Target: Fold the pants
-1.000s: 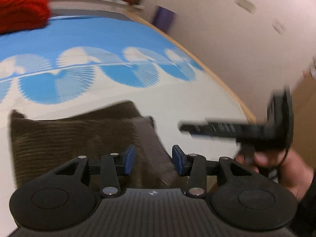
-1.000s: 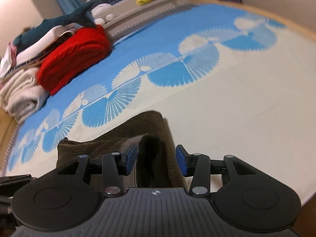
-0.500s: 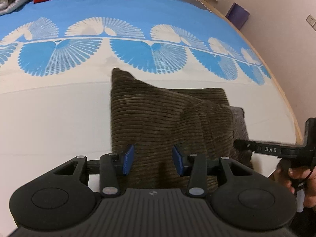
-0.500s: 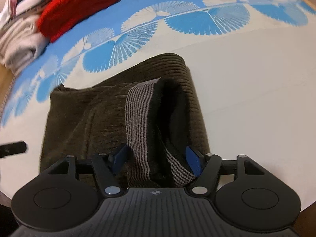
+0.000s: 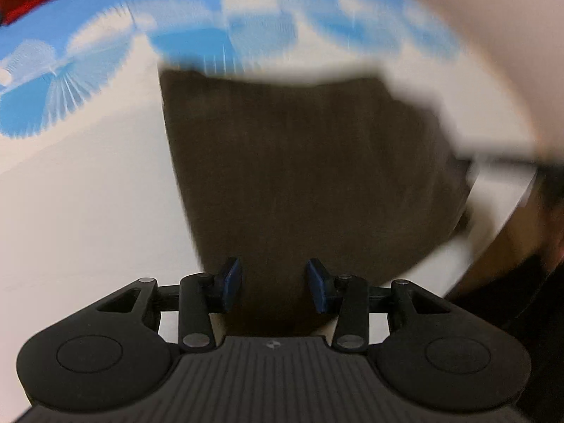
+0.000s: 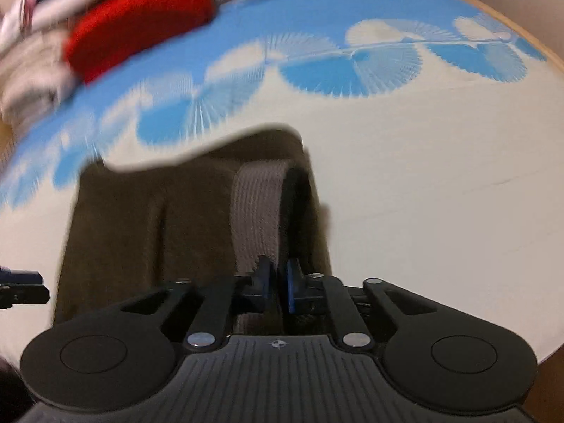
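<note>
Brown corduroy pants (image 5: 299,162) lie folded on the bed's blue and white cover (image 5: 88,183). My left gripper (image 5: 274,282) hangs open over their near edge, its blue pads apart with the cloth below them, not pinched. In the right wrist view the pants (image 6: 148,218) show a grey striped waistband (image 6: 259,211) standing up on their right side. My right gripper (image 6: 278,278) is closing, its jaws down to a narrow gap with the waistband's near end caught between the pads. The left gripper's tip (image 6: 21,287) pokes in at the left edge.
A red folded knit (image 6: 141,17) and a stack of pale clothes (image 6: 31,70) sit at the bed's far left. The wooden bed edge (image 6: 511,14) curves along the right. A person's hand (image 5: 528,232) and a pale wall (image 5: 493,35) are to the right of the pants.
My right gripper's jaws have drawn together around the striped waistband. My left gripper has tipped down and come closer over the pants' near edge, still open.
</note>
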`<state>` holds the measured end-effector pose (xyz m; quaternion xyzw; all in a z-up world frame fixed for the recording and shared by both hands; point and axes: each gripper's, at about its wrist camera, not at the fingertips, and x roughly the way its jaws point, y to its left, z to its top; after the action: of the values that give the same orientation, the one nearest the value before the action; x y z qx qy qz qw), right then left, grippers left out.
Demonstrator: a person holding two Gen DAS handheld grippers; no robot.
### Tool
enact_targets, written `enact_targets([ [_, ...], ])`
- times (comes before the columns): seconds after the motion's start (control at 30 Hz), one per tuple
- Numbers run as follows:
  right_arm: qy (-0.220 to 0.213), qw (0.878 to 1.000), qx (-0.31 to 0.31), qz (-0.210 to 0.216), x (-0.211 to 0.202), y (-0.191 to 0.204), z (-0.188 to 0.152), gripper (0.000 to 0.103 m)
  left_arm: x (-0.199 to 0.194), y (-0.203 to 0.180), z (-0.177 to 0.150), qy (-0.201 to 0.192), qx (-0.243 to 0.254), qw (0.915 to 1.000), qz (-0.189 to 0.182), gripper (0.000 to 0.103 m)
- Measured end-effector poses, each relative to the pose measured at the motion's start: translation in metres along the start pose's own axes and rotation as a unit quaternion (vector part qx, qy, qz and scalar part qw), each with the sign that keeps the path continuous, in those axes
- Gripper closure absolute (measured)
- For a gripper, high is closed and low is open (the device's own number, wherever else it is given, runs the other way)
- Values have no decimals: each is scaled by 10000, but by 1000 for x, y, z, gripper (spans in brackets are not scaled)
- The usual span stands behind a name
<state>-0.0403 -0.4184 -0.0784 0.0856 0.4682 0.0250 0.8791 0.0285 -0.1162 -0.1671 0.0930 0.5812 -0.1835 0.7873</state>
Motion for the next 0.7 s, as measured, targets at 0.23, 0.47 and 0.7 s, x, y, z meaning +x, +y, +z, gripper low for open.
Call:
enact_targets([
  [0.23,-1266,9888,-396,691,-44,14,3,69,0,4,5,6,-32,9999,157,56],
  [0.47,414,9903,-1287,333,12,27,-11,77,-56,17,56,-1278,5,9915,236,57],
  [0.7,428,9909,-1192,465,12,17,-15,79,-10,53,105,-1490,146,9886,133,79],
])
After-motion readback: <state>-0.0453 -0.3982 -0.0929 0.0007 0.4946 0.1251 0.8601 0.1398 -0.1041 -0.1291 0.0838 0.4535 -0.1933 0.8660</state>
